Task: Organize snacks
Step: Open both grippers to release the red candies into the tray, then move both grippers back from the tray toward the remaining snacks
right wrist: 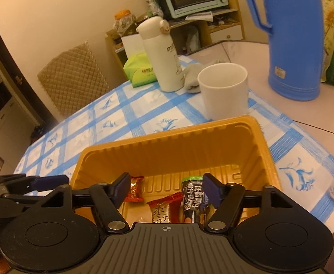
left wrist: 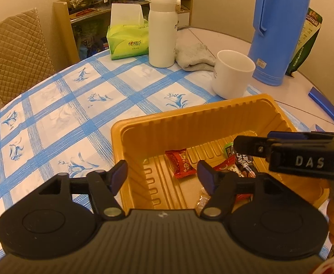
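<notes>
Left wrist view: the left claw (left wrist: 161,174) stood wide, nothing between its pads, poised over the near left corner of the orange tray (left wrist: 189,123) on the checked desk (left wrist: 53,114). One blue finger hung outside the tray's left wall, the other inside. The right claw (left wrist: 253,147) reached in from the right, over the tray's right half.

Right wrist view: the right claw (right wrist: 167,190) was also wide and empty, hovering low over the tray's near end. Snacks lay on the tray floor below it: a small red candy (right wrist: 135,189) toward the left finger, a red packet (right wrist: 164,207) roughly centred between the fingers, and a dark stick pack (right wrist: 191,198) just beside the right finger, its long axis running away from the camera, roughly in line with the claw's pointing direction.

Judgement: all visible snacks were already in the tray, lying directly ahead of and beneath the right claw, which was nearer them. The left claw sat off toward the tray's edge. No loose snack showed on the desk near either claw; the white mug (right wrist: 224,89) and blue jug (right wrist: 290,45) stood well beyond the tray.
</notes>
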`<state>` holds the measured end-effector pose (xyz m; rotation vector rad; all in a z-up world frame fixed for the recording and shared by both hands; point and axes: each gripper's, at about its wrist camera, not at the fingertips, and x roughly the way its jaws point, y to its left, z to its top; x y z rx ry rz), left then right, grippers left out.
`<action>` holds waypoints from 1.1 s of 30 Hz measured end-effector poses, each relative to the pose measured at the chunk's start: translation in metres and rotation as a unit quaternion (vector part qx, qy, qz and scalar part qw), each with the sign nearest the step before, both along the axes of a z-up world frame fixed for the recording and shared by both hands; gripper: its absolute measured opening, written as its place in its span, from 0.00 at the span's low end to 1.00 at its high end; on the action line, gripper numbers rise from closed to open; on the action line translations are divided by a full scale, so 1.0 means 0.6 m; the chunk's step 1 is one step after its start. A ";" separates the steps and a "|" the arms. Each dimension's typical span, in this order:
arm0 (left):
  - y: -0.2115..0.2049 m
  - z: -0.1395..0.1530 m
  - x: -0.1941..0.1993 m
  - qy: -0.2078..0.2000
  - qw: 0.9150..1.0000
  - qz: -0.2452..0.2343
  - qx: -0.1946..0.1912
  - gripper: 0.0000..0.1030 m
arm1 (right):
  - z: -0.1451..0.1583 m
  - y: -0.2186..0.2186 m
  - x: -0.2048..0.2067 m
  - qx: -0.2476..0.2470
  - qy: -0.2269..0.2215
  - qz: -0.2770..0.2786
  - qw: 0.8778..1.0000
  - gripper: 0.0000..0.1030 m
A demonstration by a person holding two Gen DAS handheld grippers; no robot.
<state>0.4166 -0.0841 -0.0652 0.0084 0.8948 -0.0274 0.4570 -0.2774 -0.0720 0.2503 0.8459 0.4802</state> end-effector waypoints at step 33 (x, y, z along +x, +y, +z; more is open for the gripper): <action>0.041 0.113 -0.270 -0.060 0.992 0.089 -0.062 0.80 | 0.087 -0.024 -0.188 0.017 -0.032 0.080 0.996 0.80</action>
